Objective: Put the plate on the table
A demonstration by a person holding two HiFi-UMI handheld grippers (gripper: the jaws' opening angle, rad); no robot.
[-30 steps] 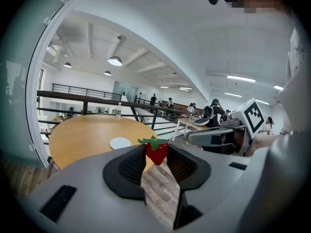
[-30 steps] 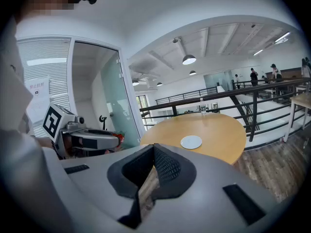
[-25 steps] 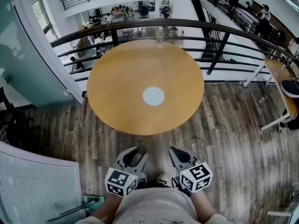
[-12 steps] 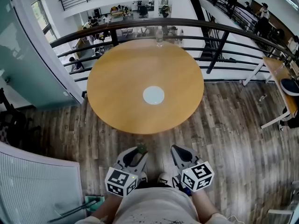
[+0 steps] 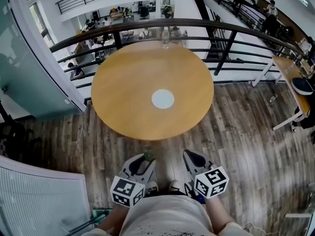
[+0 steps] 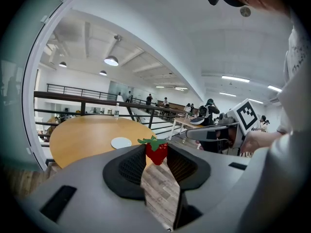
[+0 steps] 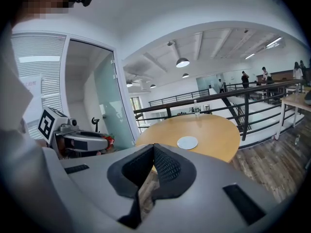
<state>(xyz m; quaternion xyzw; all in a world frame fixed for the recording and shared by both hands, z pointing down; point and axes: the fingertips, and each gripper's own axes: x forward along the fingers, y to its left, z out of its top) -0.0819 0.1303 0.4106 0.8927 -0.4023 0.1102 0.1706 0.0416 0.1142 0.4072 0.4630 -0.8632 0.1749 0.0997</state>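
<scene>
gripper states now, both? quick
Left gripper: shut on a strawberry.
Right gripper: shut, nothing between the jaws.

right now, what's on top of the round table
On the round table sit a white plate near its middle, with nothing visible on it, and a clear bottle at the far edge. The tabletop under the plate is covered.

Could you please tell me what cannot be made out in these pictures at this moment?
Table legs: head view, hidden under its own top.
Bottle at the table's far edge: head view, too small to tell contents or label.
Strawberry in the left gripper: head view, mostly hidden between the jaws.
Plate: all views, too small to show rim depth.
</scene>
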